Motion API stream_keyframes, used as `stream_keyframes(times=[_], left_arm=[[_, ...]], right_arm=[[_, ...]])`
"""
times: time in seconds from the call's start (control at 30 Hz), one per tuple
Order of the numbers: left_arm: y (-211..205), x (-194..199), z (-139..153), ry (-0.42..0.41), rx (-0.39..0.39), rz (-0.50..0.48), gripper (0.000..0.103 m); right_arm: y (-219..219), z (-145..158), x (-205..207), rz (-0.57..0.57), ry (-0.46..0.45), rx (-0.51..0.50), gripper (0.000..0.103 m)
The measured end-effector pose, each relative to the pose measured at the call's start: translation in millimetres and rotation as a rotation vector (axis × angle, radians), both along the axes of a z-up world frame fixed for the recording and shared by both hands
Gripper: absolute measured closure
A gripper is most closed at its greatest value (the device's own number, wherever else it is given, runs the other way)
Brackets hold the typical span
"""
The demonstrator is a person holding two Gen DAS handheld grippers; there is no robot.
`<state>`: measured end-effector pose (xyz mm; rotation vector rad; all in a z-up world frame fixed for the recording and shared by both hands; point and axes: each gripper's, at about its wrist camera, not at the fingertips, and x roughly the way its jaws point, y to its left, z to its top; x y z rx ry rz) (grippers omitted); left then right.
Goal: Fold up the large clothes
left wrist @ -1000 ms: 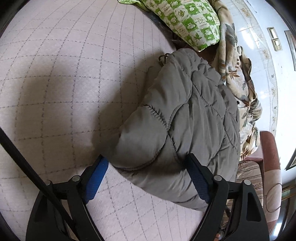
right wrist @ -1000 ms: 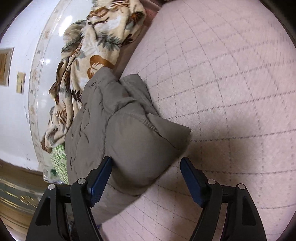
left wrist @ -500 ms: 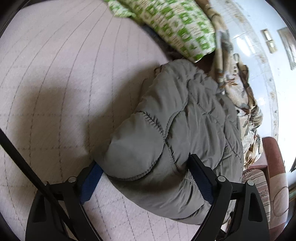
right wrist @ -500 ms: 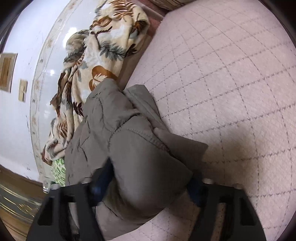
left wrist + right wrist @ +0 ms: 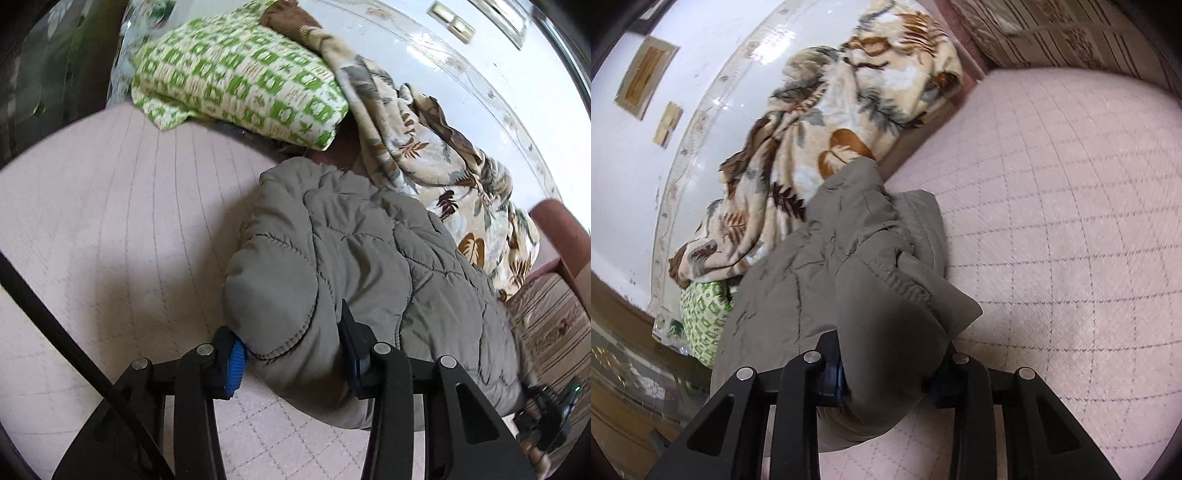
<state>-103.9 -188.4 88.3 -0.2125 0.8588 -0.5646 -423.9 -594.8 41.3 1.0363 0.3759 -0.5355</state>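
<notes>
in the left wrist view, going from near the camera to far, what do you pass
left hand-held gripper, closing on the jacket's end → grey quilted jacket → green and white patterned cloth → white wall

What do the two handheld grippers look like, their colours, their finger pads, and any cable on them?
Both are matte black plastic frames with angular triangular cut-outs and round silver pivot bolts. The left gripper has bright blue ribbed pads on its fingers, and a black cable crosses its lower left. The right gripper is built alike; its pads look dark blue in shadow.
</notes>
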Motion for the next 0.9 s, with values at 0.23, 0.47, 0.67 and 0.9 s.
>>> stream_keyframes(times=[0.23, 0.47, 0.67, 0.9], left_arm=[[20, -25, 31, -0.032, -0.002, -0.035, 0.061], [54, -71, 36, -0.033, 0.027, -0.050, 0.061], [83, -117, 18, -0.025, 0.058, -0.042, 0.059], [98, -127, -26, 0.028, 0.080, -0.002, 0.044]], right_arm=[[23, 37, -24, 0.041, -0.024, -0.056, 0.070], [59, 52, -69, 0.078, -0.014, -0.069, 0.070], [99, 39, -113, 0.095, 0.025, -0.077, 0.070], [111, -9, -123, 0.094, 0.158, -0.019, 0.065]])
